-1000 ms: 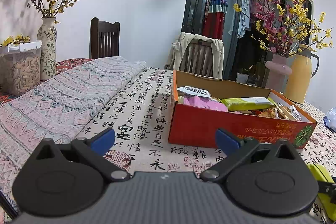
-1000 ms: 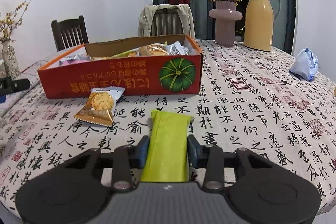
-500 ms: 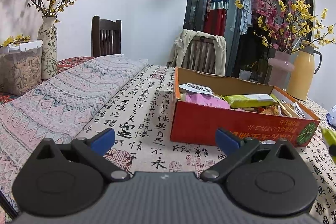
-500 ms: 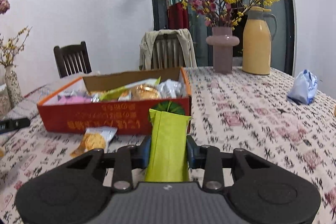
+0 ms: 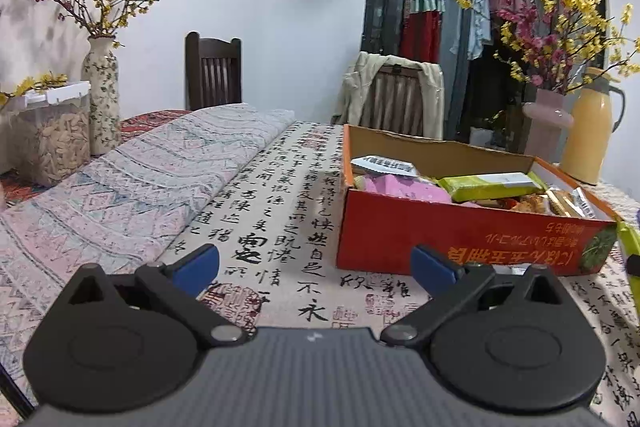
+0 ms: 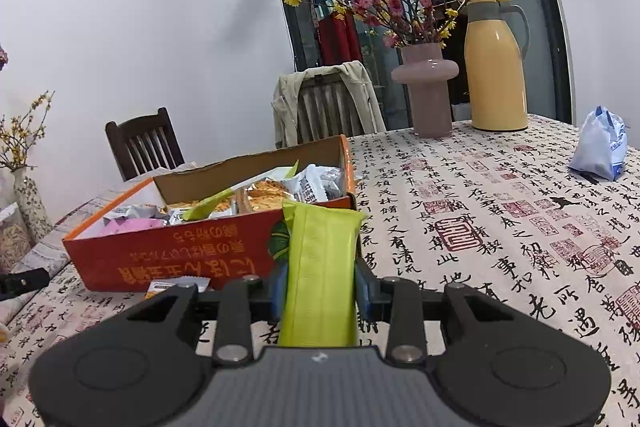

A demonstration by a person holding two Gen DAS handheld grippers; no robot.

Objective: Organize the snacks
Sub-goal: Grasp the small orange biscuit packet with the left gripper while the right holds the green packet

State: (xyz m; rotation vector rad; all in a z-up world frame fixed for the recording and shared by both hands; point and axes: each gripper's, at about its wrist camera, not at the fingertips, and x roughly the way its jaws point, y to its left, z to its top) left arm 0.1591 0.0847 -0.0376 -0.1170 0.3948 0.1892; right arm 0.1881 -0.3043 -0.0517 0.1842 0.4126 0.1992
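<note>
The right gripper (image 6: 320, 291) was squeezed tight on a long green snack packet (image 6: 320, 267), with one blue finger pressing each side. The packet stuck up and away from the gripper, and its far end was in front of the right end of the open red cardboard box (image 6: 192, 259), near the green pumpkin picture on the box wall. The box was full of snacks: a pink packet (image 6: 128, 227), round biscuits in clear wrap (image 6: 260, 197) and a silver packet (image 6: 316, 183). One more small packet (image 6: 176, 285) lay flat on the cloth just beside the near wall of the box. The left gripper (image 5: 316, 265) was held wide apart with nothing between its blue fingers (image 5: 198, 263). It hung over the tablecloth with black writing (image 5: 280, 223), to the left of the box. Far back on the table stood a pink vase with flowers (image 6: 426, 91) and a yellow jug (image 6: 496, 67) beside it. A white and blue bag (image 6: 600, 147) lay far to the right.
</note>
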